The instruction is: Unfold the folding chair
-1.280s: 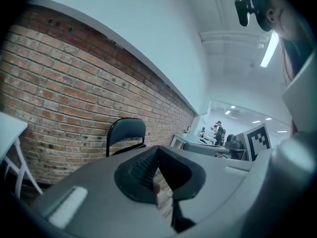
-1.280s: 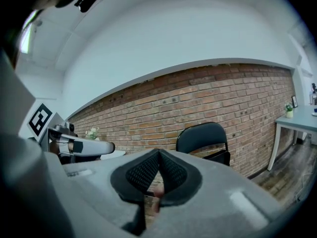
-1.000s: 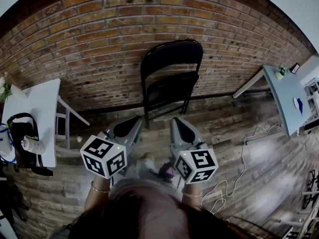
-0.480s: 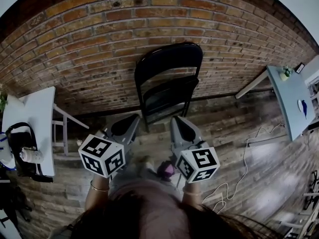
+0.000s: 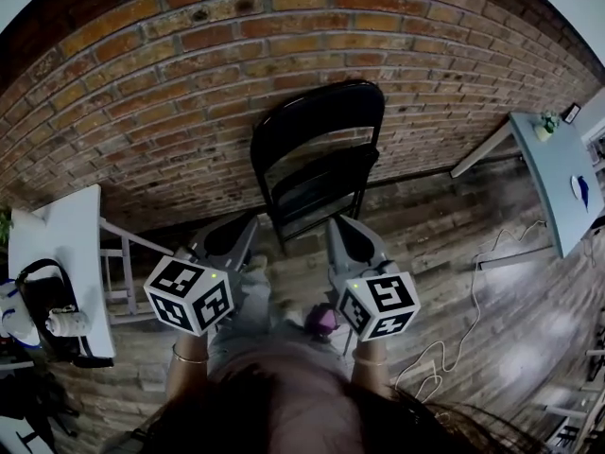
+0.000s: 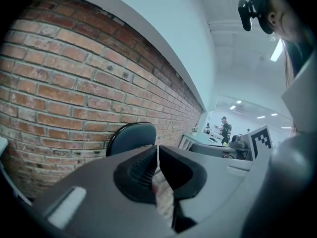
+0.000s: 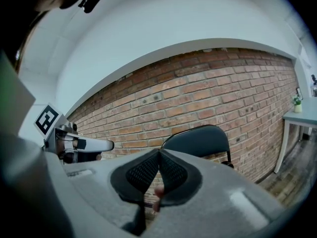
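Chair (image 5: 317, 121) seemingly stands clear beyond right tongs (image 5: 338, 227) and opening, empty left tongs (image 5: 248, 227).

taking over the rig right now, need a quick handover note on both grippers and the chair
Left gripper: jaws just opening, only a thin slit between the pads, nothing between them.
Right gripper: shut, empty.
Folding chair: folded, standing against the brick wall, straight ahead of both grippers. Neither gripper touches it.
Done: nothing on the chair yet.
To do: reach the chair, probably hold the backrest with one gripper and swing the seat down with the other until it stands open.
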The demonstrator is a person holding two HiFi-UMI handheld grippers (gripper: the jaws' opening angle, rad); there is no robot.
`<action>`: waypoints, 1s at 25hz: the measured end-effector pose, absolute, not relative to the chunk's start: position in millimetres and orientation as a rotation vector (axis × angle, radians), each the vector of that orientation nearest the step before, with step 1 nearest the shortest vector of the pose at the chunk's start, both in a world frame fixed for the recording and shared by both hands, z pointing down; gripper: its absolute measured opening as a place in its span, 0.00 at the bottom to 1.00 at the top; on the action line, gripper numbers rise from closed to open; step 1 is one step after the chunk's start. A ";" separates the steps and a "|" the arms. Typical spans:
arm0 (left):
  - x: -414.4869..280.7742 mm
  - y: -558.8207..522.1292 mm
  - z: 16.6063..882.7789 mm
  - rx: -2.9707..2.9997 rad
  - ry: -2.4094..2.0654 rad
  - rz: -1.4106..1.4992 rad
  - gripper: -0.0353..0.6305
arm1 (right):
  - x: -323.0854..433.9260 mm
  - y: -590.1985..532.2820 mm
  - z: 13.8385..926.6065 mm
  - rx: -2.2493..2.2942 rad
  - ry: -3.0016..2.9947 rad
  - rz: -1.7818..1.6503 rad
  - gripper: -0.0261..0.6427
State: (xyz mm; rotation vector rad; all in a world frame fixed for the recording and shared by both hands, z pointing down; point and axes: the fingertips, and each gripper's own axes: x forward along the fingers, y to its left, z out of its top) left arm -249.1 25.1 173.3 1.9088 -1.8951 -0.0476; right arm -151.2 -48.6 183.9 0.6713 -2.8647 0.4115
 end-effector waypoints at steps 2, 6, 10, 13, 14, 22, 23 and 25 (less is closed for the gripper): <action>-261.1 14.6 174.3 1.922 -1.884 -0.041 0.07 | -159.5 -56.2 186.3 0.696 -2.855 0.417 0.03; -287.7 -8.5 176.9 1.948 -1.847 -0.023 0.09 | -177.7 -73.6 191.5 0.759 -2.829 0.430 0.03; -312.1 -29.8 178.7 1.972 -1.810 0.012 0.09 | -192.9 -92.6 197.6 0.827 -2.800 0.464 0.04; -328.4 -45.3 182.1 1.994 -1.773 0.046 0.10 | -204.0 -107.2 204.0 0.880 -2.777 0.514 0.06; -333.3 -50.9 183.7 2.000 -1.760 0.058 0.11 | -207.5 -112.0 206.9 0.892 -2.770 0.533 0.08; -355.7 -88.9 199.1 2.060 -1.643 0.151 0.16 | -219.0 -142.7 232.9 1.027 -2.694 0.647 0.12; -357.5 -93.2 200.8 2.066 -1.630 0.158 0.17 | -219.5 -145.6 235.6 1.040 -2.685 0.656 0.12; -361.0 -101.4 204.2 2.075 -1.608 0.171 0.18 | -220.2 -150.8 241.3 1.064 -2.667 0.676 0.13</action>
